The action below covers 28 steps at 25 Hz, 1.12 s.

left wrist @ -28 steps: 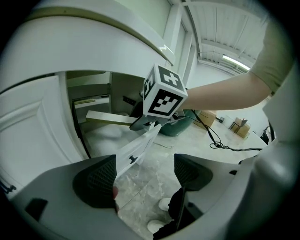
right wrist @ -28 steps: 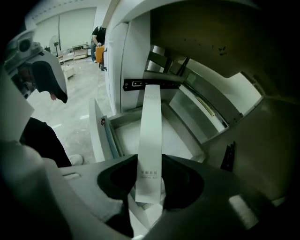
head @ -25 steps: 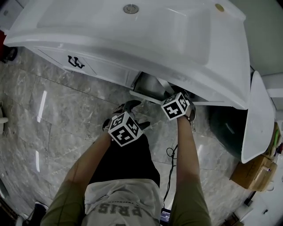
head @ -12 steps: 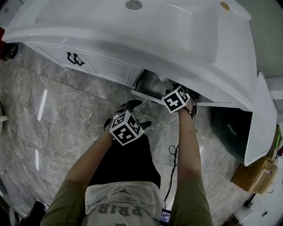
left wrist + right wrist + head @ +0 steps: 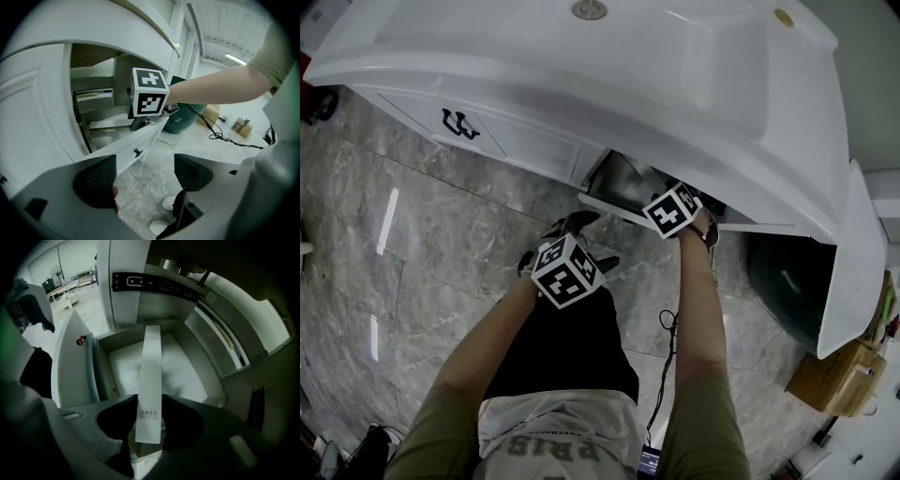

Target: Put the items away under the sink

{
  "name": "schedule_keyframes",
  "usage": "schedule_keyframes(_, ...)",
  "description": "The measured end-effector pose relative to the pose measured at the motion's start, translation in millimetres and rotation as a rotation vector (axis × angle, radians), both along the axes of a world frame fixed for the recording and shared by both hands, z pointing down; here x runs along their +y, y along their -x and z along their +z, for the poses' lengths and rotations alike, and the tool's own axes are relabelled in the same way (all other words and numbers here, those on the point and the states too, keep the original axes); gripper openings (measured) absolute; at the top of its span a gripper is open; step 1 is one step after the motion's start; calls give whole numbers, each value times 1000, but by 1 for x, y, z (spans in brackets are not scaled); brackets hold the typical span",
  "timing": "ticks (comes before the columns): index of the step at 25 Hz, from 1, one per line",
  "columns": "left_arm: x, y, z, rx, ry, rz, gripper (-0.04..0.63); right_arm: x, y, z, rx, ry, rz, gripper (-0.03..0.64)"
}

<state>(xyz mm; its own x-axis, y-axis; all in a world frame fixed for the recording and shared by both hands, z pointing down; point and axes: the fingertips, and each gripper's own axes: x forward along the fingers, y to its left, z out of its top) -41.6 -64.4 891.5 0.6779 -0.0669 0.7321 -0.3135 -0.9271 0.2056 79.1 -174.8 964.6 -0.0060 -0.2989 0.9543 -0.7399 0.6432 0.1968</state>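
The person stands at a white vanity sink [image 5: 581,84] with a tool in each hand. The right tool [image 5: 150,423] reaches in under the basin and points steeply down over an open drawer [image 5: 185,369] that has been pulled out of the cabinet. Its jaws pinch the lower end of a slim white dental-kit box [image 5: 151,371], one pad on each side, and the box stands up out of the grip, running lengthwise above the pale drawer floor. Whether its far end touches that floor cannot be told. The inside of the drawer shows nothing but the box's shadow.

The left tool [image 5: 145,174] hangs lower and nearer the person, over the grey marble floor [image 5: 441,216], clear of the cabinet. Its two dark ribbed pads [image 5: 101,180] stand spread, with nothing between them but floor and the person's pale shoes [image 5: 169,203] – it holds nothing. From its view the drawer's white front [image 5: 143,139] with a small dark knob lies just ahead, and a dark green bin [image 5: 186,121] stands beyond, beside the vanity.
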Motion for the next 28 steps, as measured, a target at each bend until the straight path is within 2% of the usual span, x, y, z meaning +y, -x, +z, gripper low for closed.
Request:
schedule_keyframes(12, -8, 3, 8, -47, 2, -4, 370, -6, -6, 11, 29, 28, -14, 147)
schedule_keyframes(17, -9, 2, 7, -59, 2, 6, 370, 1, -21, 6, 103, 68, 17, 147)
schedule_keyframes(28, -16, 3, 1, -70, 19, -12, 370, 0, -24, 4, 101, 69, 14, 148)
